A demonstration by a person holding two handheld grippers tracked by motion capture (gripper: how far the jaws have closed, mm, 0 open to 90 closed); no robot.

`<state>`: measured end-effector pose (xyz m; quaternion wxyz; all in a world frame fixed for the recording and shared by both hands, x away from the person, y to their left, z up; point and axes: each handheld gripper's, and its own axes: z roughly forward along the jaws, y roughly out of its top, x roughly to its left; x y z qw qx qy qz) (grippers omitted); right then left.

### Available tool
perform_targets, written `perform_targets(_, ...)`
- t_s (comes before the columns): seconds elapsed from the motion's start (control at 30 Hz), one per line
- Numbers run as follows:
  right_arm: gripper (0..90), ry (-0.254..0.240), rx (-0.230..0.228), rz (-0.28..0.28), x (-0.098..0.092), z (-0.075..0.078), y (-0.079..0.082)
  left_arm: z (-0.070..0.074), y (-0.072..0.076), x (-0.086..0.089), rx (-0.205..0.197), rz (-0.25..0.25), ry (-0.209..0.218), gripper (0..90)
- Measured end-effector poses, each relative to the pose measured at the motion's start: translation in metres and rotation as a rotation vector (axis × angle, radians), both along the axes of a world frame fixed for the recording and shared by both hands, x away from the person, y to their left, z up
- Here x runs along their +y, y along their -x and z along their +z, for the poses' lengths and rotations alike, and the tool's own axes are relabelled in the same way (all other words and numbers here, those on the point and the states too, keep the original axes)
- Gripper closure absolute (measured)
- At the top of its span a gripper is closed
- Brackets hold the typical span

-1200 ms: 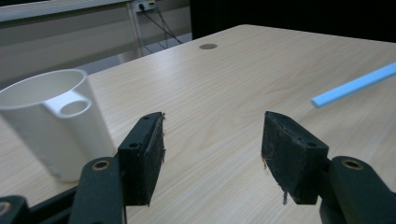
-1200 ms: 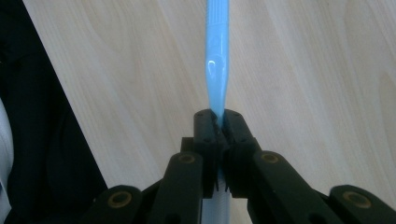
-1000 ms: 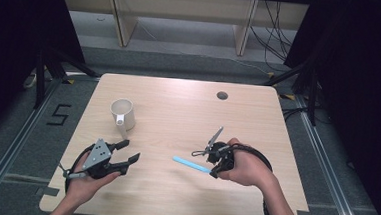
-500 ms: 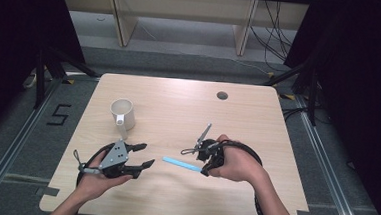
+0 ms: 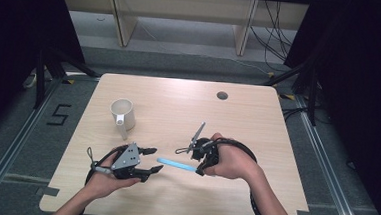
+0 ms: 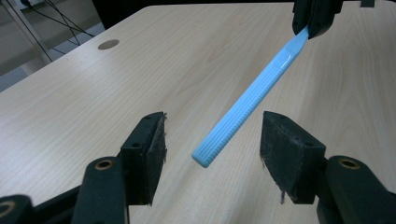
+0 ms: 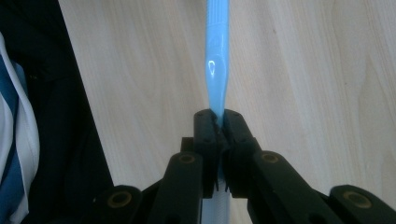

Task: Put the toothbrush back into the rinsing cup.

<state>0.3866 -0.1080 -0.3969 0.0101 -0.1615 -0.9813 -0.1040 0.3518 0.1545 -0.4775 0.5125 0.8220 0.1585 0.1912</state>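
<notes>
From the high view, two hands meet over the near half of the light wooden table (image 5: 258,111). The right gripper (image 5: 201,168) pinches one end of a light blue toothbrush handle (image 5: 177,164), which juts out level toward the left gripper (image 5: 154,160). That left one has its jaws spread wide, their tips just short of the handle's free end. A white mug (image 5: 123,114) stands well apart, farther back on the left side of the table, and a small round hole (image 5: 222,95) sits near the far edge.

Over to the left gripper view: the blue handle (image 6: 252,100) slants in from the upper right, its ribbed butt end hanging in the gap between the two black pads (image 6: 149,156), touching neither. It floats above the tabletop (image 6: 140,70). At the top, the right gripper's black tips (image 6: 312,21) bite the thin far end.

Now the right gripper view: jaws clamped tight on the blue handle (image 7: 217,56), which runs straight up from the pads (image 7: 206,135) over the wood grain. What lies at its pinched end, I cannot tell.
</notes>
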Motion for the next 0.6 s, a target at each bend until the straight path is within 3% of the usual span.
perform_targets(0.1,86.0,0.005,0.008,-0.018,0.002,0.001,0.001,0.0,0.0,0.0,-0.002,-0.002,-0.012,40.0)
perform_targets(0.23,85.9,-0.008,0.002,0.018,0.006,0.003,-0.001,-0.001,-0.001,-0.001,-0.006,-0.011,-0.019,40.1)
perform_targets(0.47,85.9,0.0,0.012,-0.001,0.01,0.003,0.0,-0.003,-0.001,-0.004,-0.006,-0.036,-0.028,42.3)
perform_targets(0.6,85.9,-0.002,0.019,0.018,0.012,0.004,0.0,-0.004,-0.002,-0.006,-0.003,-0.056,-0.04,43.5)
